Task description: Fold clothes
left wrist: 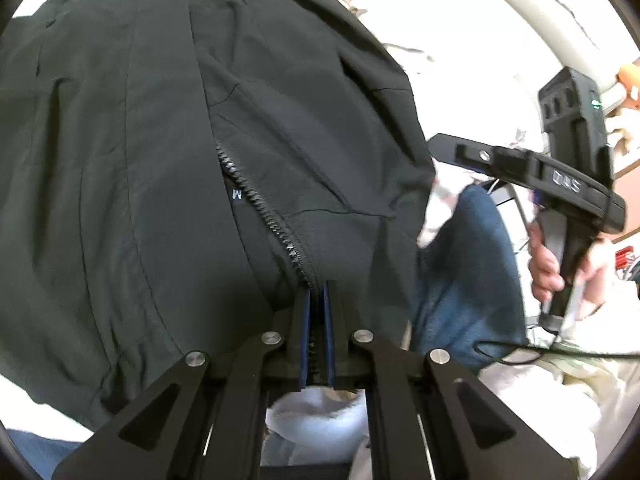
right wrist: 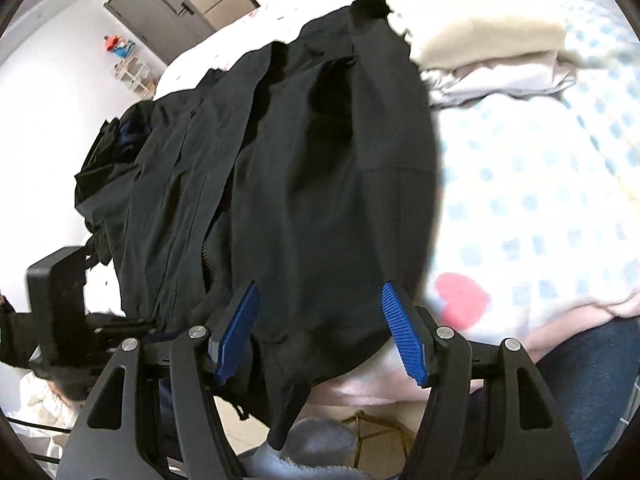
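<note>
Left claw [left wrist: 317,300] on jacket [left wrist: 160,160] zipper [left wrist: 260,208]

surface: bed [right wrist: 532,184], checked cover | on it: black jacket [right wrist: 288,184]; folded clothes [right wrist: 488,52], apparently

One black zip-front fabric jacket [left wrist: 160,140]; two black tongs with blue ribbed pads, left [left wrist: 317,300] and right [right wrist: 318,312]; two folded pale garments [right wrist: 492,48] stacked on one bed [right wrist: 540,200].
</note>
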A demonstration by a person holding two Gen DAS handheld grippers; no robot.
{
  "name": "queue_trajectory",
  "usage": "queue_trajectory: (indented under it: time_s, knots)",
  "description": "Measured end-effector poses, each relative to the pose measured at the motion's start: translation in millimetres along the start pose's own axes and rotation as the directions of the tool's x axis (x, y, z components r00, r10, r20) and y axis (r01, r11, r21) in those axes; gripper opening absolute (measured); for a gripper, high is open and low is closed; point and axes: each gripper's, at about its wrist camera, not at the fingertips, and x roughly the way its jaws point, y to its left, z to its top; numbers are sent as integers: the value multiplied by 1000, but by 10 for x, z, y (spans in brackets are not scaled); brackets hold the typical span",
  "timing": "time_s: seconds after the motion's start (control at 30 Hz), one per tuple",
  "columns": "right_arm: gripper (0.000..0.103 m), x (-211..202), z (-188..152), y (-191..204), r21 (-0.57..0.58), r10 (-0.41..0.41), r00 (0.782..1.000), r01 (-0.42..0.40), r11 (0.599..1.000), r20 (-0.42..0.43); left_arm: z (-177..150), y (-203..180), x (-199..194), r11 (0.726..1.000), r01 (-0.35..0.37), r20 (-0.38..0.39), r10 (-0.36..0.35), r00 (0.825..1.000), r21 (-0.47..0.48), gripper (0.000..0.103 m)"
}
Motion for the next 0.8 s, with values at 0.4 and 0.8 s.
queue_trajectory:
  time_s: [0.4, 0.8]
  knots:
    - [65, -8, 351, 4, -5, -38, 998, 39, 999, 48, 181, 97, -397, 991, 129, 31, -129, 991, 21, 36]
    - [72, 713, 1529, -305, -57, -69, 997, 67, 996, -34, 1238, 23, -26, 994, 104, 120, -100, 988, -29, 36]
